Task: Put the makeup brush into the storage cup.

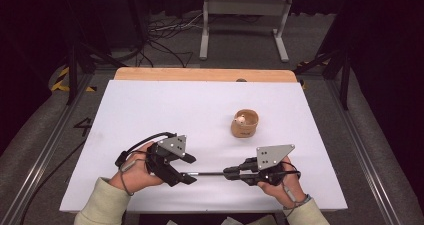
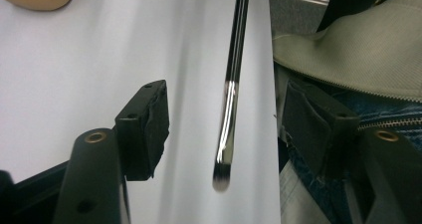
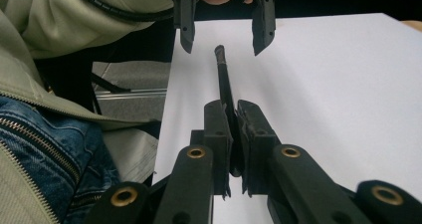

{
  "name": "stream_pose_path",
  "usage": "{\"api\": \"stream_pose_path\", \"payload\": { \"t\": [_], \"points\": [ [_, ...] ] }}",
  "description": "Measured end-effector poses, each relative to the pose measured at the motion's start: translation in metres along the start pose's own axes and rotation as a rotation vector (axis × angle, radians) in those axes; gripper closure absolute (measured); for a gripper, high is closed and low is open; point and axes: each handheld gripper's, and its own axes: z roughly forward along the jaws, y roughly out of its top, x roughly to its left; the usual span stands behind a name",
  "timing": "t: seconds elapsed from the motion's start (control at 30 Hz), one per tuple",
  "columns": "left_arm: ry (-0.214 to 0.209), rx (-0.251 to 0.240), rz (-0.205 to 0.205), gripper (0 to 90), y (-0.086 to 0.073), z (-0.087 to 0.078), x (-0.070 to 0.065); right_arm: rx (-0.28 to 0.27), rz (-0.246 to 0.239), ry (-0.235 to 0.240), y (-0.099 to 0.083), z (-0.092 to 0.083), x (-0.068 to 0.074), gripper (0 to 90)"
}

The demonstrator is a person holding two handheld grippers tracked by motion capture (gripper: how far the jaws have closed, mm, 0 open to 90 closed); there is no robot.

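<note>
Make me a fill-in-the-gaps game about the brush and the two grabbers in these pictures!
1. The thin brush is clamped by the ______ gripper.
2. The left gripper has its jaws ______, one on each side of the brush tip, not touching it.
3. The small wooden cup stands on the ______ table.
4. The brush tip points toward the ______ gripper.

Missing words: right; open; white; left
</note>
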Motion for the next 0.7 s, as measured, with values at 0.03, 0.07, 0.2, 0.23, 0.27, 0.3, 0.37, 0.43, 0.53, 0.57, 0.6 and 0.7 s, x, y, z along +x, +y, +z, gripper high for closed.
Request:
{"api": "stream_pose_path", "payload": {
  "t": [0.03, 0.07, 0.2, 0.23, 0.27, 0.3, 0.37, 0.43, 0.53, 0.57, 0.6, 0.7],
  "points": [
    [-0.001, -0.01, -0.004, 34.4, -0.0016, -0.001, 0.0006, -0.005, 0.0, -0.004, 0.0002, -0.001, -0.0001, 83.8],
    [0.004, -0.012, -0.011, 34.1, -0.0031, -0.0024, 0.0004, -0.014, 0.002, -0.006, 0.0004, -0.0022, -0.0002, 83.8],
    [0.002, -0.019, -0.01, 37.9, -0.0062, -0.0046, 0.0008, -0.033, 0.003, -0.015, 0.001, -0.0059, -0.0005, 83.8],
    [0.005, -0.016, -0.013, 39.5, -0.0065, -0.0049, 0.0007, -0.039, 0.003, -0.015, 0.0012, -0.0065, -0.0004, 83.8],
    [0.01, -0.014, -0.009, 41.0, -0.0071, -0.0047, 0.0015, -0.042, 0.001, -0.016, 0.0014, -0.0069, -0.0004, 83.8],
    [0.01, -0.014, -0.009, 45.5, -0.0071, -0.0047, 0.0015, -0.042, 0.001, -0.016, 0.0014, -0.0069, -0.0004, 83.8],
    [0.012, -0.007, -0.011, 48.2, -0.0077, -0.0045, 0.0016, -0.052, -0.002, -0.017, 0.0023, -0.0077, 0.0003, 83.8],
    [0.009, -0.004, -0.014, 54.0, -0.008, -0.0033, 0.0017, -0.057, -0.007, -0.022, 0.0028, -0.0081, 0.0006, 83.7],
    [0.005, 0.009, -0.008, 62.1, -0.0079, -0.0003, 0.0021, -0.063, -0.006, -0.022, 0.003, -0.0081, 0.0008, 83.8],
    [0.001, 0.013, -0.006, 65.2, -0.0078, 0.0007, 0.0024, -0.063, -0.006, -0.02, 0.0029, -0.0077, 0.0008, 83.8],
    [0.002, 0.013, -0.007, 68.1, -0.0075, 0.0015, 0.0022, -0.061, -0.007, -0.02, 0.0027, -0.0071, 0.0007, 83.7],
    [-0.002, 0.025, 0.005, 76.7, -0.0064, 0.0036, 0.0008, -0.059, -0.007, -0.016, 0.0019, -0.0051, 0.0005, 83.7]
  ]
}}
